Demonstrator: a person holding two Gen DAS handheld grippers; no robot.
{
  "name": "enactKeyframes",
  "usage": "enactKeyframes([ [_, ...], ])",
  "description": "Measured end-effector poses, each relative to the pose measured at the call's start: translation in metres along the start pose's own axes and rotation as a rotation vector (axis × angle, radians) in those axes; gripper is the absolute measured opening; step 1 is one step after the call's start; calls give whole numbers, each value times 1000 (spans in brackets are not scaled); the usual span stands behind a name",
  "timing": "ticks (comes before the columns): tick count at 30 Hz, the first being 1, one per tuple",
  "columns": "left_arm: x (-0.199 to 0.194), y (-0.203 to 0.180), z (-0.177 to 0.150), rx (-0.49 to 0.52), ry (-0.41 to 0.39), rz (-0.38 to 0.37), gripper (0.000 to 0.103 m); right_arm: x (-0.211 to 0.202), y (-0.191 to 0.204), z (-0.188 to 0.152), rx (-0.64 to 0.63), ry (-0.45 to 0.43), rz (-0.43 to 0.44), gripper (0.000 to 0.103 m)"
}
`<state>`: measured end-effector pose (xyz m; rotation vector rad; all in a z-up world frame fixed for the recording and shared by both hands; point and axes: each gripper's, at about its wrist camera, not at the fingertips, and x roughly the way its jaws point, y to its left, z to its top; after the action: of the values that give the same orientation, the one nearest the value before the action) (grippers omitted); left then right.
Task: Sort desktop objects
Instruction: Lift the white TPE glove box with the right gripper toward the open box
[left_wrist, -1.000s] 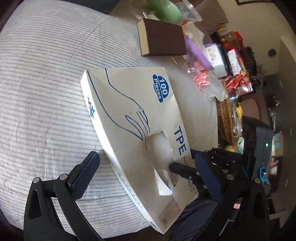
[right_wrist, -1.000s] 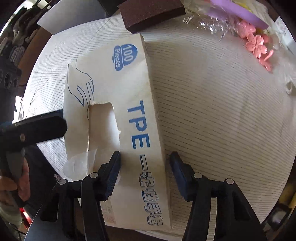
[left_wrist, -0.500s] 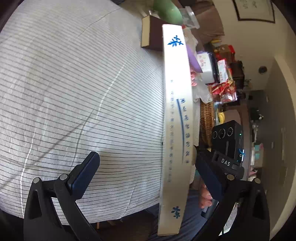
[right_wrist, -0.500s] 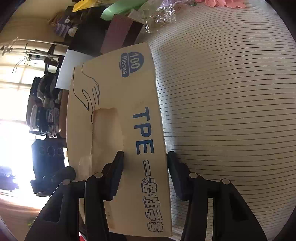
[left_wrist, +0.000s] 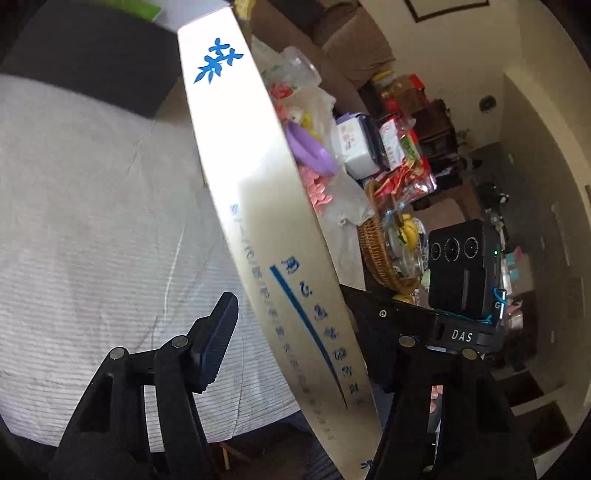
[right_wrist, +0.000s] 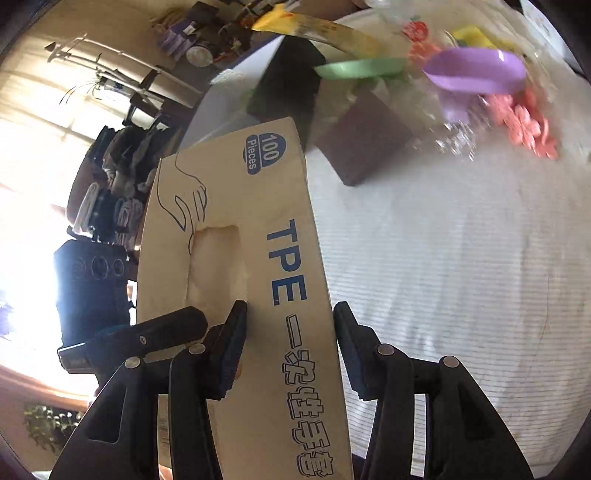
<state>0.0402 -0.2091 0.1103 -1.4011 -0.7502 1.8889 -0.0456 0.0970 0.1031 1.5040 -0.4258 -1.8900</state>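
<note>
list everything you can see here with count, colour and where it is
glove box: one, tan card with blue print, lifted off the table between both grippers
tablecloth: one, white with thin stripes, over the table
sponge block: one, dark brown, on the cloth beyond the box
purple dish: one, lilac, far side of the table
green dish: one, pale green, beside the purple one
pink flower pieces: a small heap, pink, right of the sponge
wicker basket: one, brown, at the table edge, holding wrapped snacks
right gripper: black, shut on the box's long edge
left gripper: black, jaws closing with the box's side between them; whether the pads press it is unclear
</note>
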Motion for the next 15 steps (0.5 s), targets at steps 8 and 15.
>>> enactKeyframes([
  [8, -85, -19, 135, 131, -65, 134, 54, 18, 110, 113, -98, -81, -23, 49],
  [15, -113, 25, 265, 122, -66, 272, 54, 69, 148, 230, 26, -173, -33, 49],
])
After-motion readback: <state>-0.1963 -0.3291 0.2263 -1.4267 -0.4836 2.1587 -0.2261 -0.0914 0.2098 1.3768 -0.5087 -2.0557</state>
